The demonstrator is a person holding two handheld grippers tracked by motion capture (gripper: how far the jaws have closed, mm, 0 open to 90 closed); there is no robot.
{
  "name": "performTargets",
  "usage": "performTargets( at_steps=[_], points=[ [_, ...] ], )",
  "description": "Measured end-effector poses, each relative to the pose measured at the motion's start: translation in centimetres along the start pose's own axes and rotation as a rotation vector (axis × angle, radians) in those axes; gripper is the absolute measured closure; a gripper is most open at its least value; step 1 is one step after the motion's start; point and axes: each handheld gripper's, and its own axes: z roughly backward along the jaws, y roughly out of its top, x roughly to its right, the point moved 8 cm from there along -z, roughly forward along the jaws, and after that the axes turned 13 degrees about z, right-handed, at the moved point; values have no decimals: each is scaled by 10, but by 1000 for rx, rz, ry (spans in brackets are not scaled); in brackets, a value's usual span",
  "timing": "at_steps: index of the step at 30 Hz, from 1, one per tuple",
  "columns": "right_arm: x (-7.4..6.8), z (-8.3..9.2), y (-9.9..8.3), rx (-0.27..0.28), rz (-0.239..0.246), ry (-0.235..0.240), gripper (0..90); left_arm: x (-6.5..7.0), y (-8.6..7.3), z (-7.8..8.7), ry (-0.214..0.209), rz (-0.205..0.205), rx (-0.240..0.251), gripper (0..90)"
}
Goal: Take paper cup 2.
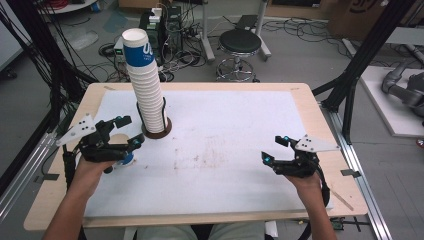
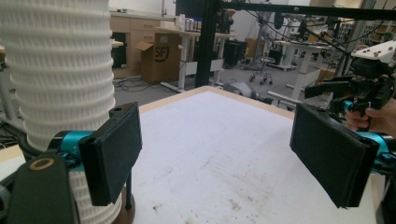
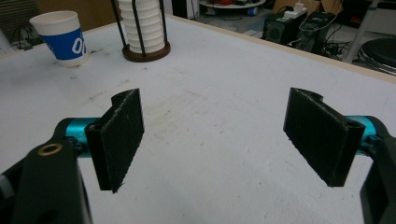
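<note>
From the high view, the left tool (image 1: 127, 131) is hovering over a single blue-and-white paper cup (image 1: 126, 159) standing on the white surface (image 1: 225, 150), just beside the tall stack of ribbed white cups (image 1: 146, 85) in its wire holder with a brown base (image 1: 157, 131); the tool's body is hiding most of that cup here, while the right gripper view is showing the cup (image 3: 61, 37) whole, upright and free, just beside the holder (image 3: 145, 50), with part of a white mark on its blue band that is not reading clearly; the topmost cup of the stack is carrying the same blue band in the high view; the left tool (image 2: 217, 154) is standing wide open with nothing between its pads, the stack (image 2: 58, 79) looming close behind its left-hand pad; the left gripper view is also catching a cardboard box (image 2: 161, 58) printed "SF"; the right tool (image 1: 274, 149) is hanging over bare surface well apart from the cups, its pads (image 3: 119, 140) likewise spread wide and empty.
</note>
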Motion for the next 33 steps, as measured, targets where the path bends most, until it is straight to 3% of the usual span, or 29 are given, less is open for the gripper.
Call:
performTargets(
  at_steps=[6, 10, 20, 26, 33],
  points=[
    [-1, -3, 0, -3, -1, 13, 208, 5, 35, -4, -37, 1, 10, 166],
    [-3, -5, 1, -2, 6, 25, 208, 4, 54, -9, -30, -20, -11, 166],
    [-4, -5, 1, 3, 4, 26, 208, -6, 96, -23, 24, -45, -49, 166],
    [-4, -5, 1, 3, 7, 27, 208, -14, 120, -23, 54, -55, -26, 166],
    [-4, -4, 1, 7, 0, 25, 208, -27, 145, -28, 114, -73, -36, 166]
  ],
)
